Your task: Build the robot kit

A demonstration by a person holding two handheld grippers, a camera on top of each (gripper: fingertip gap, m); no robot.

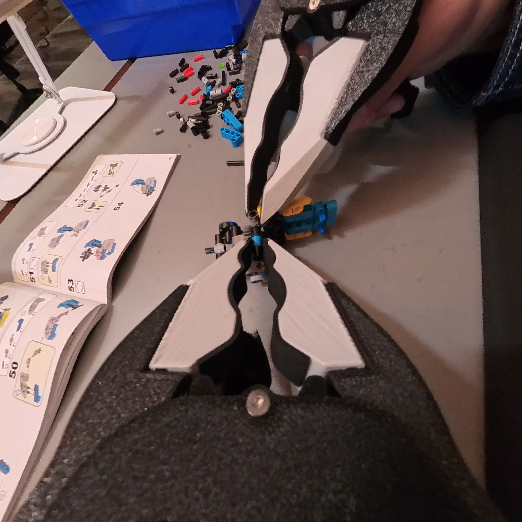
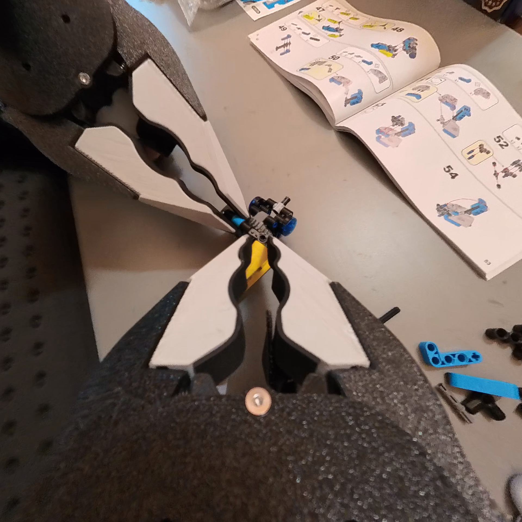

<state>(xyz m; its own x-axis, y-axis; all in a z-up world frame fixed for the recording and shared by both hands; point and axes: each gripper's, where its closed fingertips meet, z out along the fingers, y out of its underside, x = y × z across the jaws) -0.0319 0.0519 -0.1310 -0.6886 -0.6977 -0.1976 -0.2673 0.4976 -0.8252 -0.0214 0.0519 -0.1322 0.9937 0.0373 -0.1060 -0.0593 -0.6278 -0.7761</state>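
Tips meet over the table (image 1: 395, 268): your left gripper (image 1: 255, 243) is clamped on a black-and-blue axle (image 1: 256, 240), your right gripper (image 2: 264, 241) on the yellow-teal model (image 1: 305, 219). Booklet (image 1: 93, 226) and loose parts (image 1: 209, 93) lie near.

Right gripper (image 2: 264, 240) clamped on yellow-and-black brick assembly (image 2: 258, 261), tip to tip with left gripper (image 2: 236, 221); open instruction booklet (image 2: 395, 118) toward table's (image 2: 310, 169) far right.

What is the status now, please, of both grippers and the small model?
Left gripper shut on toy-brick model. Right gripper shut on its other side, tips meeting. Open instruction booklet and loose bricks nearby, not obstructing.
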